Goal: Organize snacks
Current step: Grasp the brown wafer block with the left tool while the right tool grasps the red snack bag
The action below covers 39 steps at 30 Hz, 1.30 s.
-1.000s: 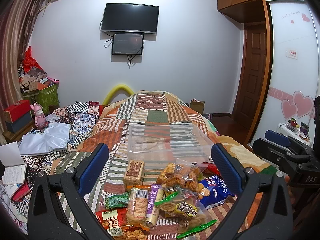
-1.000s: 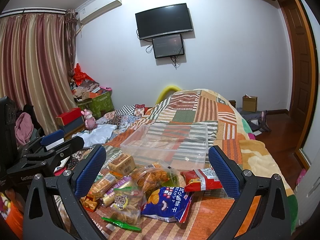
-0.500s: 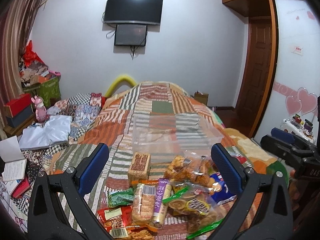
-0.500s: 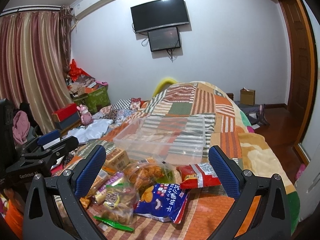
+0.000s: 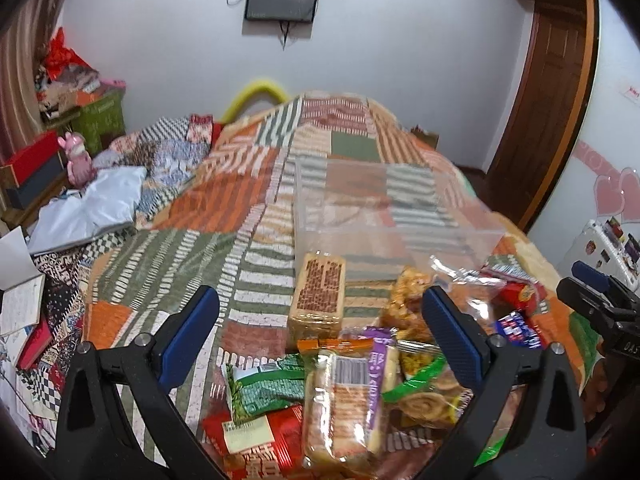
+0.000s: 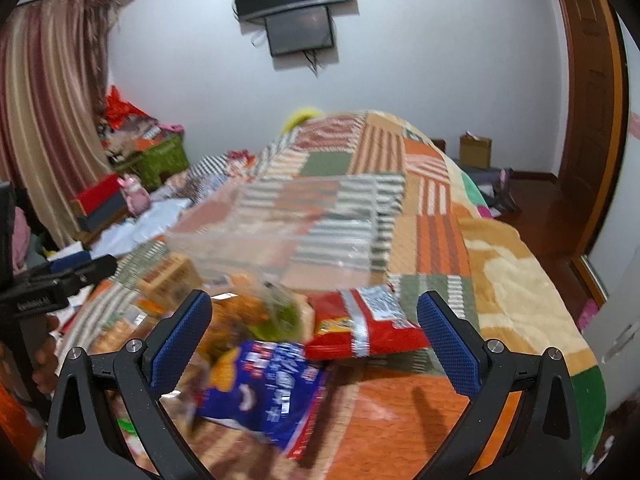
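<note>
A pile of snack packets lies on the patchwork bed. A clear plastic bin [image 5: 384, 208] stands just behind it, and shows in the right wrist view [image 6: 288, 224] too. My left gripper [image 5: 320, 320] is open and empty above a brown cracker pack [image 5: 320, 296], a green packet [image 5: 264, 388] and a biscuit pack [image 5: 340, 392]. My right gripper [image 6: 314, 332] is open and empty over a red packet [image 6: 364, 328] and a blue packet [image 6: 268, 388]. Each gripper shows at the edge of the other's view.
The bed's patchwork blanket [image 5: 224, 200] stretches toward the far wall. Clothes, boxes and a pink toy [image 5: 78, 158] crowd the left side. A wooden door [image 5: 548, 92] and open floor [image 6: 540, 216] lie to the right. A TV hangs on the wall.
Both grippers have dropped and moved forward toward the snack pile. The packets and bin now look larger and closer. Both stay open.
</note>
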Each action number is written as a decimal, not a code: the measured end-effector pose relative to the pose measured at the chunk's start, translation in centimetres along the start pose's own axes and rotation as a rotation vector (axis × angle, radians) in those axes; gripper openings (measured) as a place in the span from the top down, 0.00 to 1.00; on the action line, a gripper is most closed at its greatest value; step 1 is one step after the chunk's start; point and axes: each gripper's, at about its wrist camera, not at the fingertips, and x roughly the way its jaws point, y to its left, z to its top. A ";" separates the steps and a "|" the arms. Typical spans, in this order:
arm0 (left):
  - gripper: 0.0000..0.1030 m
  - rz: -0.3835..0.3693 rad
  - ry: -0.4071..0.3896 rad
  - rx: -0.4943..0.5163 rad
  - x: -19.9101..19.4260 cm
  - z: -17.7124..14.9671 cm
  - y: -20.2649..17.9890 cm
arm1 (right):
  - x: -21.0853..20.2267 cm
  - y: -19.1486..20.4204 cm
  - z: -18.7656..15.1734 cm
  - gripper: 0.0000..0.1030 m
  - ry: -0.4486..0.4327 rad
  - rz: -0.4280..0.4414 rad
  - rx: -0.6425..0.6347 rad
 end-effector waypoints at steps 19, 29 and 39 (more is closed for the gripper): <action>0.17 0.024 0.248 0.106 8.3 1.0 -0.3 | 6.4 -3.0 0.4 0.02 0.277 0.003 -0.097; 0.32 0.022 0.294 0.132 10.0 1.1 -0.6 | 8.4 -3.2 0.0 0.12 0.370 0.015 -0.094; 0.63 -0.020 0.328 0.082 10.8 0.5 -0.2 | 7.9 -3.2 0.0 0.33 0.358 0.029 -0.092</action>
